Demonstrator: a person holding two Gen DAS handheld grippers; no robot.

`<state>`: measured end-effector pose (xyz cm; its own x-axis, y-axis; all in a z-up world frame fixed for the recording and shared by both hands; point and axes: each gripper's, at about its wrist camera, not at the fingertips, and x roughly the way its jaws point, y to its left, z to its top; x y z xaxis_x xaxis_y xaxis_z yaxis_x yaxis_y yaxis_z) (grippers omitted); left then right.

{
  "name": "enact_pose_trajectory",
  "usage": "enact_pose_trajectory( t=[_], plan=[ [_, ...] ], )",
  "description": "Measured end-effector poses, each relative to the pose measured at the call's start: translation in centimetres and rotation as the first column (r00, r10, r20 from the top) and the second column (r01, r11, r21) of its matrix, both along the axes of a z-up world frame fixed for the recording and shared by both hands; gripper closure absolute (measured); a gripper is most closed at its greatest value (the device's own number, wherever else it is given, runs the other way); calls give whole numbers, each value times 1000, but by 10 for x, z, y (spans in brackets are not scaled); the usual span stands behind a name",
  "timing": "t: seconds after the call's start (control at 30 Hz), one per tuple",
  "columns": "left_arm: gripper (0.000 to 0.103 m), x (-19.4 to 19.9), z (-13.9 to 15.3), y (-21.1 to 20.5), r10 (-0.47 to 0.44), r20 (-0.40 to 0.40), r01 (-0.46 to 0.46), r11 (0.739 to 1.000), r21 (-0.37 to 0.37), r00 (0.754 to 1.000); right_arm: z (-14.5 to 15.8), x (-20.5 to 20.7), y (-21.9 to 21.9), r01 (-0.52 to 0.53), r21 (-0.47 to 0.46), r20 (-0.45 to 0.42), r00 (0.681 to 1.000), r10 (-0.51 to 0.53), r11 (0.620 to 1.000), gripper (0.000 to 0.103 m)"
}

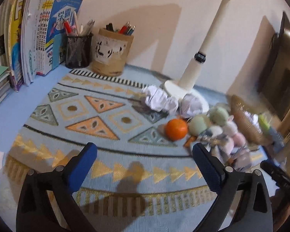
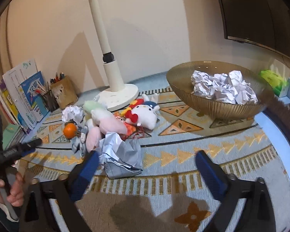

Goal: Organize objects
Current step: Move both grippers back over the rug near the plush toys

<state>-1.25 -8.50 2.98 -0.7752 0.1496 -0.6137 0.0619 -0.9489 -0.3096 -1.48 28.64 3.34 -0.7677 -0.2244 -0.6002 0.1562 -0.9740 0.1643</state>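
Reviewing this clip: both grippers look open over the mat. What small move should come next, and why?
Probably shift the right gripper a little left and forward so its fingers straddle the crumpled paper, then close. Its fingers are open and empty, the paper lies just beside its left finger, and the gold bowl already holds similar paper balls. The left gripper is open with only mat between its fingers.

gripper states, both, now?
Left gripper: open, empty, above the mat.
Right gripper: open, holding nothing; crumpled paper lies by its left finger, not clamped.
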Motion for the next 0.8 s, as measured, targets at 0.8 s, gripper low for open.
enact_pose_trajectory(
  t=[0.8],
  plan=[
    [4, -7, -10, -11, -3, 86, -5, 995, 100, 996, -8, 2, -34, -16, 184, 25, 1000, 12, 983, 0]
  ],
)
